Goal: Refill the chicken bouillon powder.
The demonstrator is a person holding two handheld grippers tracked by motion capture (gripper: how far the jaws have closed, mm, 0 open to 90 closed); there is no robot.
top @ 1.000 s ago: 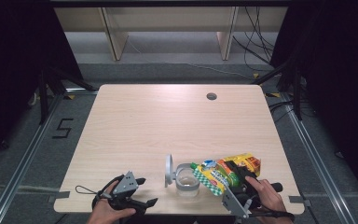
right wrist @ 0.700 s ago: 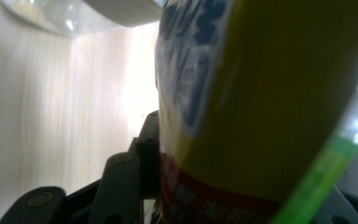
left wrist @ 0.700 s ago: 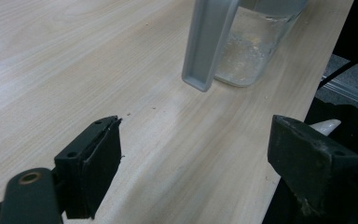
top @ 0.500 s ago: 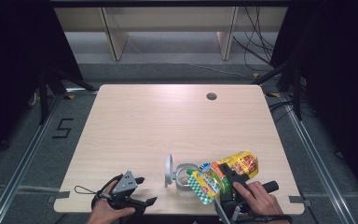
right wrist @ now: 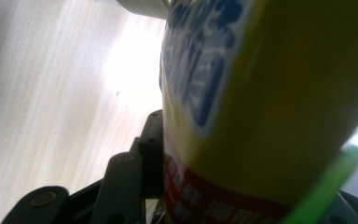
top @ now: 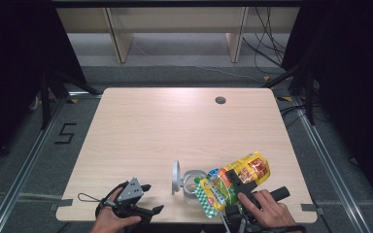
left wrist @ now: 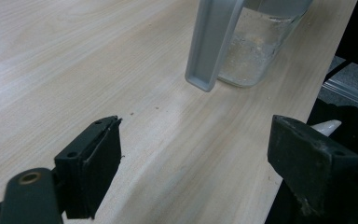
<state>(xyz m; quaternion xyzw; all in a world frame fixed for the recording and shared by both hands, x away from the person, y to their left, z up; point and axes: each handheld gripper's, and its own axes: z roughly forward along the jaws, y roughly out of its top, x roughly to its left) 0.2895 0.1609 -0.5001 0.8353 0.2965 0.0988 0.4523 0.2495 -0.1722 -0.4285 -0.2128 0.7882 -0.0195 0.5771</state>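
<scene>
A yellow snack bag (top: 255, 167) with green and red print is tilted near the table's front edge, its lower end by the mouth of a clear jar (top: 190, 180). My right gripper (top: 237, 180) is shut on the bag, and in the right gripper view the bag (right wrist: 270, 93) sits close against one black finger (right wrist: 151, 149). The jar's grey lid (top: 176, 177) stands flipped open on its left. My left gripper (top: 151, 198) rests open at the front left, with the jar (left wrist: 256, 46) and lid (left wrist: 212, 42) ahead of its jaws and nothing between them.
The wooden table (top: 175, 126) has a round cable hole (top: 220, 100) at the back right. Its front edge (top: 184, 221) runs just under both hands. Dark floor, metal rails and shelving surround the table.
The right hand has shifted a little and the bag now tilts more steeply, its lower end closer to the jar's mouth. The left gripper has stayed in place.
</scene>
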